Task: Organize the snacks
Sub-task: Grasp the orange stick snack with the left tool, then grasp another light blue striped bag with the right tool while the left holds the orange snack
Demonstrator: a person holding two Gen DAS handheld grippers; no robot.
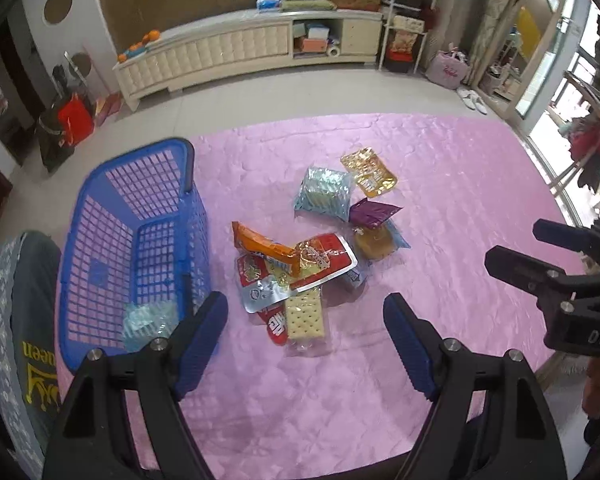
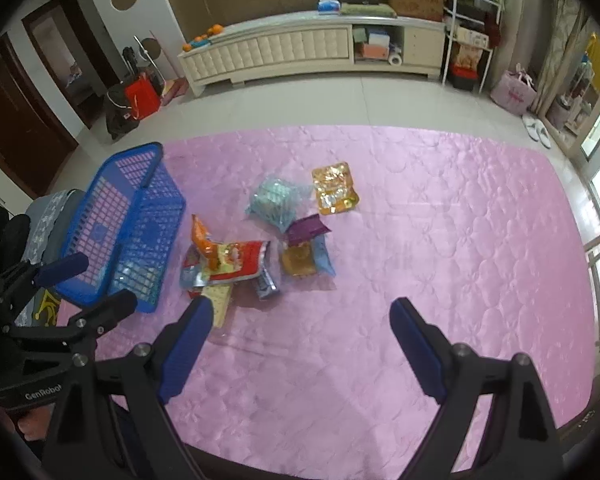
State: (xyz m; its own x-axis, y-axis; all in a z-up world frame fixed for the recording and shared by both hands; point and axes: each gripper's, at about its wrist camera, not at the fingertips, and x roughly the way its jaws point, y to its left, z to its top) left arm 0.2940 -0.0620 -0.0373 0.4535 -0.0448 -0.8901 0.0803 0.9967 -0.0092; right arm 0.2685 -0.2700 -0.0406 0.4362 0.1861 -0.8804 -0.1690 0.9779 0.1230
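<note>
A pile of snack packets lies on the pink cloth: a cracker pack (image 1: 305,317), an orange bag (image 1: 262,245), a red pack (image 1: 324,258), a light blue pack (image 1: 323,193), a gold pack (image 1: 369,173) and a purple pack (image 1: 372,212). A blue basket (image 1: 100,264) stands at the left and holds one light blue packet (image 1: 146,322). My left gripper (image 1: 306,322) is open and empty, just short of the cracker pack. My right gripper (image 2: 302,322) is open and empty, over bare cloth right of the pile (image 2: 236,260). The basket also shows in the right wrist view (image 2: 156,224).
The pink cloth (image 1: 460,184) ends at a tiled floor behind. A white low cabinet (image 1: 236,52) stands along the far wall. My leg in patterned clothing (image 1: 16,320) lies left of the basket. The right gripper also shows at the right edge of the left wrist view (image 1: 512,246).
</note>
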